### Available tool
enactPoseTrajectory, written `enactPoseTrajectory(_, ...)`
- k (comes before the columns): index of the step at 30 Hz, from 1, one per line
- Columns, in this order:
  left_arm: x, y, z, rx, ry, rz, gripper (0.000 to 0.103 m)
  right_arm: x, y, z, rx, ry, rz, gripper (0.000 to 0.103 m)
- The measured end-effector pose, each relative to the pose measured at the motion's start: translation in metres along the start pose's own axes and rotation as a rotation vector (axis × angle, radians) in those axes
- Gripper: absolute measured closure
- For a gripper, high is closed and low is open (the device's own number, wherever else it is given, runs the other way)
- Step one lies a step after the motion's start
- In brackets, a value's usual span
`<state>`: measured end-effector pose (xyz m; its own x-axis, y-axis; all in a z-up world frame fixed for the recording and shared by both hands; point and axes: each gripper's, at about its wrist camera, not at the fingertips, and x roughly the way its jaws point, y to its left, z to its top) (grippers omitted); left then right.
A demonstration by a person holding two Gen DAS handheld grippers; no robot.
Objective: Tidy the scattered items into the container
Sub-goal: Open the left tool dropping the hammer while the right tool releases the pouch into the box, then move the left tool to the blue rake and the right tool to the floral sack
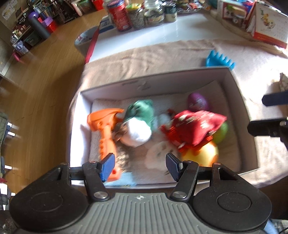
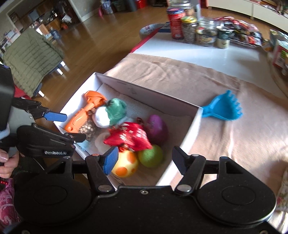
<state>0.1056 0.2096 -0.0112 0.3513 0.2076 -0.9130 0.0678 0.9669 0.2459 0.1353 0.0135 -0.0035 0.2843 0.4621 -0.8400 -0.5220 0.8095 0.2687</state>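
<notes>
A white box (image 1: 153, 79) (image 2: 144, 90) on a beige towel holds an orange toy tool (image 1: 102, 129) (image 2: 84, 113), a green and white plush (image 1: 140, 122) (image 2: 111, 115), a red packet (image 1: 196, 126) (image 2: 129, 136), a purple egg (image 1: 198, 100) (image 2: 158, 127), a green ball (image 1: 222, 132) (image 2: 151, 155) and a spotted yellow ball (image 1: 201, 153) (image 2: 126, 166). A blue toy rake (image 1: 219, 60) (image 2: 223, 109) lies on the towel just beyond the box's far right corner. My left gripper (image 1: 140, 166) (image 2: 70, 126) hangs open and empty above the box's near left side. My right gripper (image 2: 144, 160) is open and empty above the near right corner.
Jars and a red can (image 1: 122, 14) (image 2: 175, 23) stand at the table's far end, with cardboard boxes (image 1: 266, 23) at the far right. The table's left edge drops to a wooden floor (image 1: 45, 81). A green jacket (image 2: 30, 57) is draped over a chair.
</notes>
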Motion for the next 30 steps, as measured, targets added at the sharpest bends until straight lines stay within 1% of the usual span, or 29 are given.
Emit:
enactPoseTrajectory(5, -0.016, -0.044, 0.020, 0.033, -0.047, -0.046, 0.038, -0.024, -0.043, -0.026, 0.074, -0.019, -0.052, 0.039)
enactPoseTrajectory(9, -0.025, -0.092, 0.040, 0.085, -0.079, -0.090, 0.036, -0.042, -0.089, -0.054, 0.158, -0.017, -0.106, 0.038)
enactPoseTrajectory(14, -0.023, -0.153, 0.062, 0.140, -0.103, -0.113, 0.035, -0.057, -0.144, -0.089, 0.278, -0.013, -0.168, 0.038)
enactPoseTrajectory(16, -0.018, -0.174, 0.073, 0.134, -0.105, -0.111, 0.035, -0.061, -0.162, -0.101, 0.328, -0.015, -0.177, 0.038)
enactPoseTrajectory(18, -0.011, -0.194, 0.083, 0.106, -0.110, -0.122, 0.035, -0.063, -0.178, -0.112, 0.374, -0.021, -0.180, 0.038)
enactPoseTrajectory(21, 0.003, -0.225, 0.097, 0.072, -0.110, -0.141, 0.035, -0.062, -0.196, -0.118, 0.419, -0.028, -0.191, 0.038)
enactPoseTrajectory(23, 0.014, -0.245, 0.102, 0.082, -0.118, -0.111, 0.035, -0.063, -0.205, -0.122, 0.441, -0.042, -0.202, 0.038)
enactPoseTrajectory(26, 0.030, -0.273, 0.109, 0.155, -0.160, -0.026, 0.035, -0.067, -0.215, -0.125, 0.459, -0.053, -0.204, 0.038)
enactPoseTrajectory(28, 0.043, -0.279, 0.113, 0.183, -0.174, 0.017, 0.035, -0.071, -0.222, -0.129, 0.467, -0.057, -0.200, 0.038)
enactPoseTrajectory(30, 0.059, -0.281, 0.118, 0.197, -0.170, 0.039, 0.036, -0.072, -0.228, -0.132, 0.471, -0.054, -0.202, 0.037)
